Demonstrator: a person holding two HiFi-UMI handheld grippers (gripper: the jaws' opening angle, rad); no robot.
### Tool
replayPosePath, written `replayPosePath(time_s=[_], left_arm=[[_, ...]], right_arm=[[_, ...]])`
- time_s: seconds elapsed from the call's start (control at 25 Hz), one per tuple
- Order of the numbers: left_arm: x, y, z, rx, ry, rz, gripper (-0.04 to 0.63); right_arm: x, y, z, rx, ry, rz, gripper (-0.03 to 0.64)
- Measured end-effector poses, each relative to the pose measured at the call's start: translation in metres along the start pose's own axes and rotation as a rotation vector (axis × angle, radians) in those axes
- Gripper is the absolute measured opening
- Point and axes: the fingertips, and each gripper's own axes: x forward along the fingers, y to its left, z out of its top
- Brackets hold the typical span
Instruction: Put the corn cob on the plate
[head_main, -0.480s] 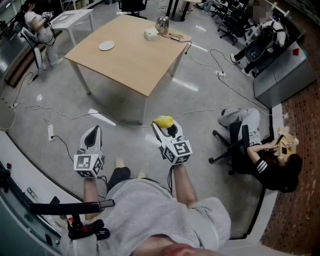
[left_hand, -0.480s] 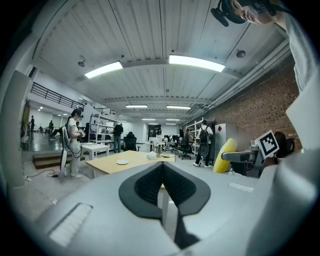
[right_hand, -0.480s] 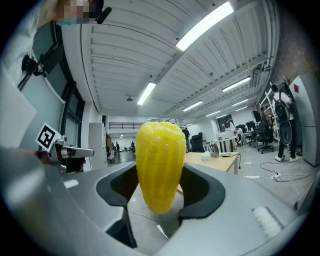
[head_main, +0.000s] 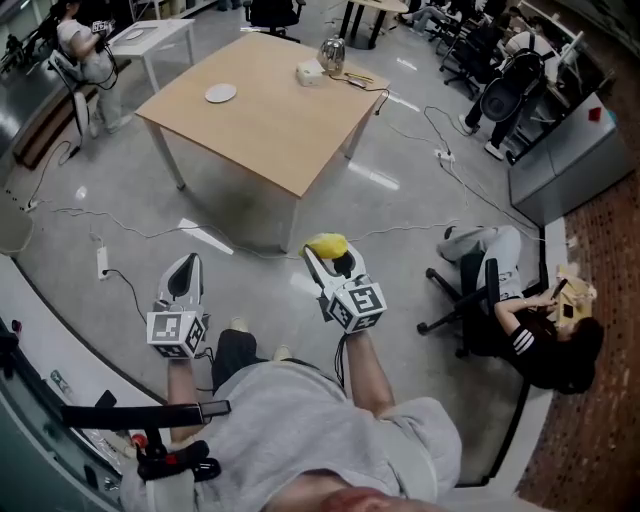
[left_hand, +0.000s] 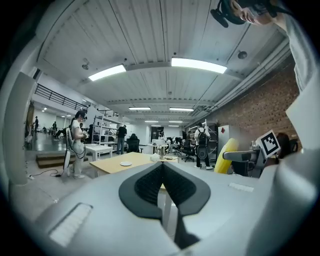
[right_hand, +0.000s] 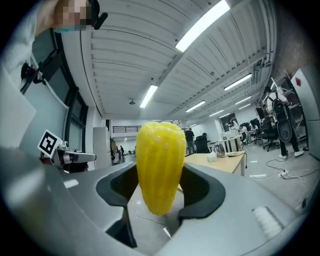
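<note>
Holding: corn cob, upright, pinched between the wide-set jaws of my right gripper above the floor, well short of the plate on the tan table; my left gripper, level beside it, jaws together, carries nothing.

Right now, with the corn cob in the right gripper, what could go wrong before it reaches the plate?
The corn cob stands upright in the right gripper, with much of it clear of the pads, so it may tilt or slip on the walk. Cables cross the floor before the table, a likely trip hazard.
</note>
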Motion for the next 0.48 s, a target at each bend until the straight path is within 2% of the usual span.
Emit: replayPosePath(time_s=[0.24, 0.48], left_arm=[[-0.005, 0.013, -0.010, -0.004, 0.007, 0.039, 0.020], [0.008, 0.076, -0.006, -0.009, 0.003, 0.082, 0.020]], right_arm=[[0.021, 0.011, 0.000, -0.024, 0.002, 0.053, 0.259], [0.085, 0.033, 0.001, -0.023, 0.010, 0.092, 0.259]])
